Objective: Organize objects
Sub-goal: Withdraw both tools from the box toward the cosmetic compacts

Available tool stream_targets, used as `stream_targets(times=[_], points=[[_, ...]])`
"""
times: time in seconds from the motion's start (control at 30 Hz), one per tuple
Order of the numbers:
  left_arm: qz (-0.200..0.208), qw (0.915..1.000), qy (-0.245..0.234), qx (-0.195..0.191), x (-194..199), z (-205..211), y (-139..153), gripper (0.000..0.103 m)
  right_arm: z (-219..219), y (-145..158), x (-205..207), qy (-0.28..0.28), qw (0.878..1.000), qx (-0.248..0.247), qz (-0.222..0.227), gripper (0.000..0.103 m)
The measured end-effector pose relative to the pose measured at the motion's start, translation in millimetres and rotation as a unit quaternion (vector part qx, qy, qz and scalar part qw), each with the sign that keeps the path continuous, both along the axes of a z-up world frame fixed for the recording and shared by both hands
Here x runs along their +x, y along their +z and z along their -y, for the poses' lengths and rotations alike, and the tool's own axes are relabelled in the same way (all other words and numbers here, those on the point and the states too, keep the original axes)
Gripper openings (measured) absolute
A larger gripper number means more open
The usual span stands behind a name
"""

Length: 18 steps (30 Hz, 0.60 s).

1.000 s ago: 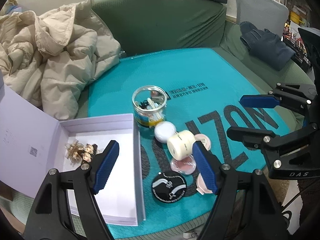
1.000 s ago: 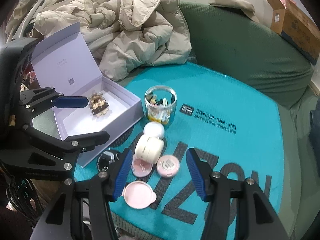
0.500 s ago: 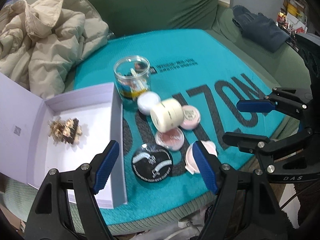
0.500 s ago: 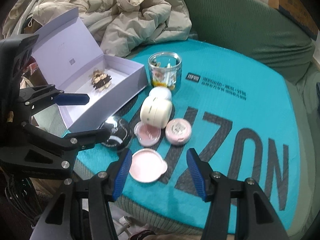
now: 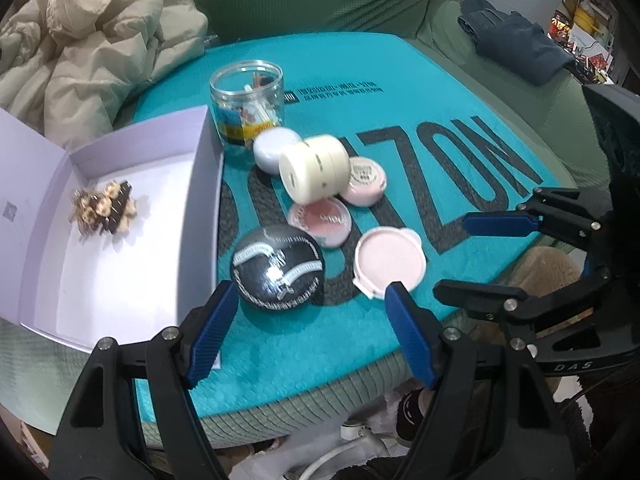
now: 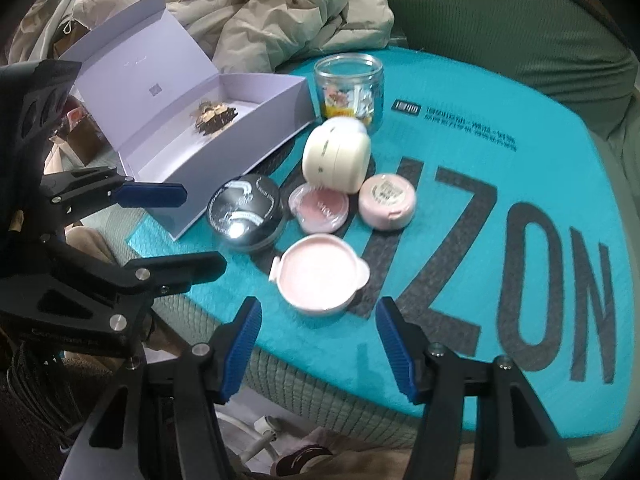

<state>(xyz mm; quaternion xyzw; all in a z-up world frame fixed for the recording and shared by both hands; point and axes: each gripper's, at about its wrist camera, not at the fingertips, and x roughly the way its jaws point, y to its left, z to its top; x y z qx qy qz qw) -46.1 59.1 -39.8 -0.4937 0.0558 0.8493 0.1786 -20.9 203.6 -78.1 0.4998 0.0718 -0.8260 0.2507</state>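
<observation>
Left wrist view: we see the lilac box (image 5: 200, 168) open, holding a brown hair clip (image 5: 105, 207); the clear jar (image 5: 248, 100) of small bits stands just beside it. Left tongs (image 5: 306, 328) gape, empty; right tongs (image 6: 316, 344) are opening, empty, over the pink lid (image 6: 318, 276).

Both pictures are being lit brightly and evenly. A white shine is being seen on the black round case (image 5: 277, 268). Edges are being bent and darkened. Things are being slightly blurred.
</observation>
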Motion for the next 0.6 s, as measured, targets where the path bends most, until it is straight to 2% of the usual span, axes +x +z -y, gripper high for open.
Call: stream_targets(times=[0.37, 0.6], points=[[0.028, 0.9993, 0.019, 0.017, 2.7, 9.1, -25.5, 0.075, 4.5, -20.8, -4.9, -0.001, 1.0, -0.016, -0.007, 0.064], [0.027, 0.999, 0.027, 0.025, -2.3, 14.5, -31.2, 0.074, 8.7, -31.1, -15.2, 0.006, 1.0, -0.019, -0.013, 0.064]])
